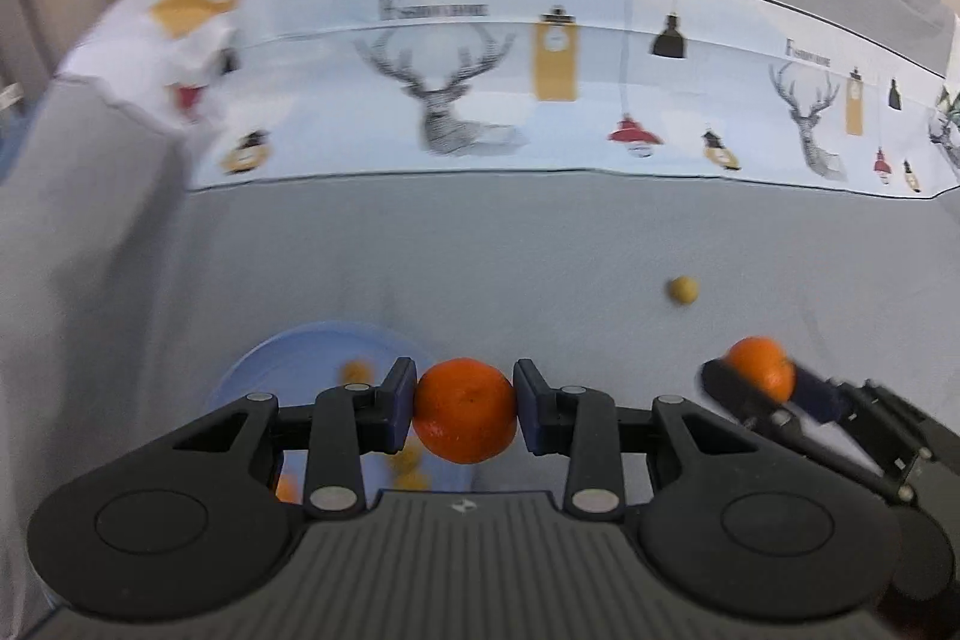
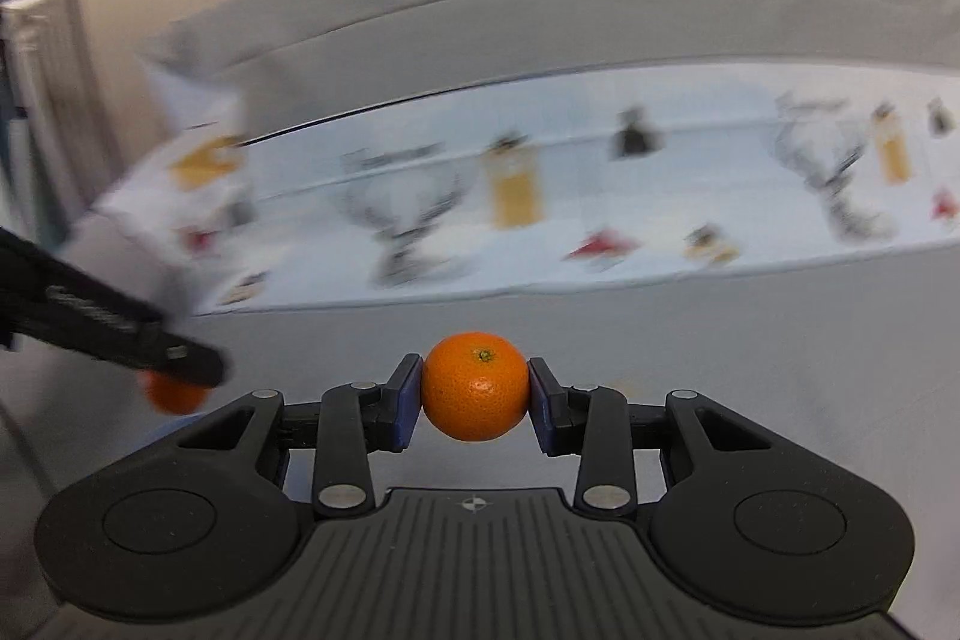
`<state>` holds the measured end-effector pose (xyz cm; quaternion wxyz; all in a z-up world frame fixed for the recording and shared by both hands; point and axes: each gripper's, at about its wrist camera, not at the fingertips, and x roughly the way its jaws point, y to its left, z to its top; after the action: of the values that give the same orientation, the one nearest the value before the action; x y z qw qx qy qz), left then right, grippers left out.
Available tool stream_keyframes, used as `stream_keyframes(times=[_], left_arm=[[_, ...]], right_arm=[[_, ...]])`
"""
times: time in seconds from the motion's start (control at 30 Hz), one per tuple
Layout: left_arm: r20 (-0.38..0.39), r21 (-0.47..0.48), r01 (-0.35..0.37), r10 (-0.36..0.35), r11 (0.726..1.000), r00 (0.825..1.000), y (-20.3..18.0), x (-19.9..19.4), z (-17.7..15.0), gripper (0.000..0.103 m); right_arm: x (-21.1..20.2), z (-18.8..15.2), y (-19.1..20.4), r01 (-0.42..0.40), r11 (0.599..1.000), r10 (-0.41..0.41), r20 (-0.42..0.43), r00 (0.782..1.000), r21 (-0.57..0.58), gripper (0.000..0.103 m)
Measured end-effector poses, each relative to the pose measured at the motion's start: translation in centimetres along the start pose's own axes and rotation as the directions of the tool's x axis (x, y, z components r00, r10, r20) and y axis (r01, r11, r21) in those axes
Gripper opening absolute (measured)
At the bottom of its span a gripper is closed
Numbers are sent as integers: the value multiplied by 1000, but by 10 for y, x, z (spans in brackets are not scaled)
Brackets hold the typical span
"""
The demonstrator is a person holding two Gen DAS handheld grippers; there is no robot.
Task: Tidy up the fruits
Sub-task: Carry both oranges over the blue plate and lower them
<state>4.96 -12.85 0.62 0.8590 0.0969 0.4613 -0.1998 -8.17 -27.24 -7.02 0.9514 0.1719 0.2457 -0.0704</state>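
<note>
The left gripper pinches a round orange mandarin; the right gripper pinches a second mandarin. Both fruits look mid-carry. Next comes lowering them into the pale blue plate, at eight o'clock below the left gripper.

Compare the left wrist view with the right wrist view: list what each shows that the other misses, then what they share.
Only the left wrist view shows the blue plate with small fruit pieces on it and a small yellowish ball on the grey cloth. Only the right wrist view shows the stem end of the right gripper's mandarin. Both show the left gripper and the right gripper, each clamped on a mandarin, the left's being, plus the deer-print cloth.
</note>
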Motion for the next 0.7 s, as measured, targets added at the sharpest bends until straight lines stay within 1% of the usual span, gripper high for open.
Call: stream_keyframes(times=[0.07, 0.13, 0.2, 0.3, 0.5, 0.7], left_arm=[[-2, -15, -15, 15, 1000, 1000, 17, -19, -18, 39], [-2, -28, -24, 24, 999, 1000, 32, -33, -33, 39], [3, -43, -27, 27, 999, 1000, 48, -48, -49, 39], [21, -61, -33, 35, 998, 999, 68, -67, -71, 39], [25, -98, -41, 44, 994, 999, 98, -89, -103, 39], [35, -127, -52, 57, 991, 998, 116, -98, -116, 39]], right_arm=[[-12, -6, 28, -45, 999, 45, -24, 999, -10, 39], [-23, -14, 58, -83, 995, 81, -49, 996, -48, 39], [-33, -21, 82, -110, 990, 105, -67, 992, -85, 39], [-46, -32, 108, -131, 983, 120, -90, 989, -127, 39], [-62, -48, 138, -142, 975, 119, -137, 983, -171, 39], [-70, -53, 157, -142, 964, 112, -142, 984, -224, 39]])
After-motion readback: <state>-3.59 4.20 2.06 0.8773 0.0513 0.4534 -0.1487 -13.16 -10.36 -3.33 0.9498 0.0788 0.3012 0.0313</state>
